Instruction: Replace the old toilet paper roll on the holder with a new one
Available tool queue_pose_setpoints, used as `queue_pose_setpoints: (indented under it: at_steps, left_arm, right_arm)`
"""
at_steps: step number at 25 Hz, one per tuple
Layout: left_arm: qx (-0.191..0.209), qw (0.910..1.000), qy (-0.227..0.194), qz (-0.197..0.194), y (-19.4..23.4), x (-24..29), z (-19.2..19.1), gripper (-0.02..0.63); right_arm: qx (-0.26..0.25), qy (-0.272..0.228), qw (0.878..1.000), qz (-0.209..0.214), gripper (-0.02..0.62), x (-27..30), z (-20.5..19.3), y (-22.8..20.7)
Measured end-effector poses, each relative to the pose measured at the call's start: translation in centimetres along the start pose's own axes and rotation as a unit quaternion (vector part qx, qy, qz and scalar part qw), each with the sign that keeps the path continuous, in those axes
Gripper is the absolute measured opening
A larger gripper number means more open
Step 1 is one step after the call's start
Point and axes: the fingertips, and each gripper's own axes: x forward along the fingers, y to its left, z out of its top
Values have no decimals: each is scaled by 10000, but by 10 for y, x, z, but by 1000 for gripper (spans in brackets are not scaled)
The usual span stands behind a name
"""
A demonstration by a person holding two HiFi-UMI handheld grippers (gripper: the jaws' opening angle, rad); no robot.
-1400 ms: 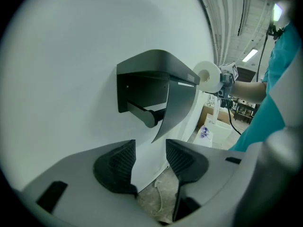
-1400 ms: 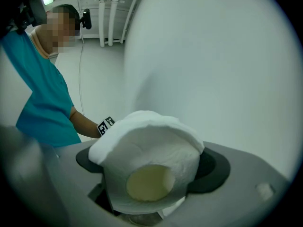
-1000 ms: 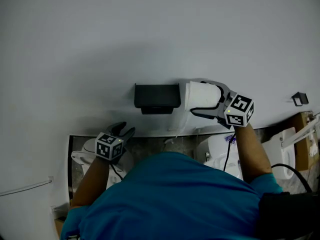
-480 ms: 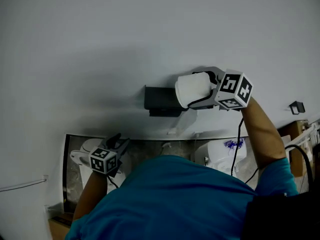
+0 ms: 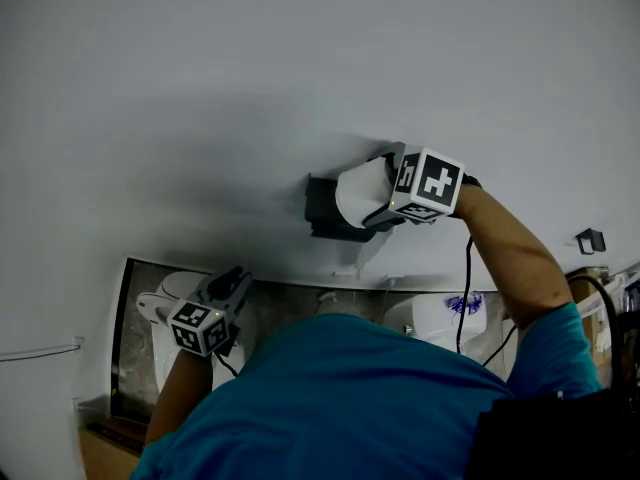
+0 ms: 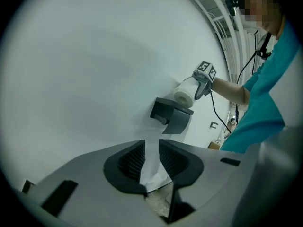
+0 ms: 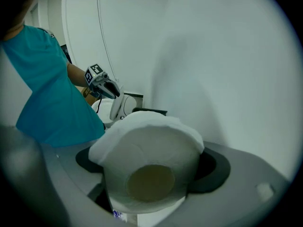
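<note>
The new toilet paper roll [image 5: 355,193] is clamped between the jaws of the right gripper [image 5: 378,190], which are spread wide around its soft outer layers. In the right gripper view, the cardboard core [image 7: 151,183] is turned toward the camera. The roll is held against the black holder [image 5: 322,208], at the holder's 3 o'clock, with its end overlapping the holder's upper right corner. The holder is fixed to the white wall [image 5: 200,118].

The left gripper [image 5: 230,281] is held well apart from the holder, at its 7 o'clock, above a white toilet [image 5: 158,310]. Its jaws have just been closing. A narrow gap is left between them, and nothing is gripped; only wall and floor are seen through the gap. The left gripper is pointed toward the holder.
</note>
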Motion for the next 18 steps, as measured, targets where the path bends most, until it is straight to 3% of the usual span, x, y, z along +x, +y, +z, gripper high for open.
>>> queue_pose_setpoints:
  at_steps: [11,18]
  left_arm:
    - [51,9998,-144,-131,-4,-5,8,94]
    - [64,9998,-73,-186,-7,-5,5,94]
  right_arm:
    - [-140,769,9968,-149,486,27,5,-5]
    - [15,744,9966,-345,489,26,12,-2]
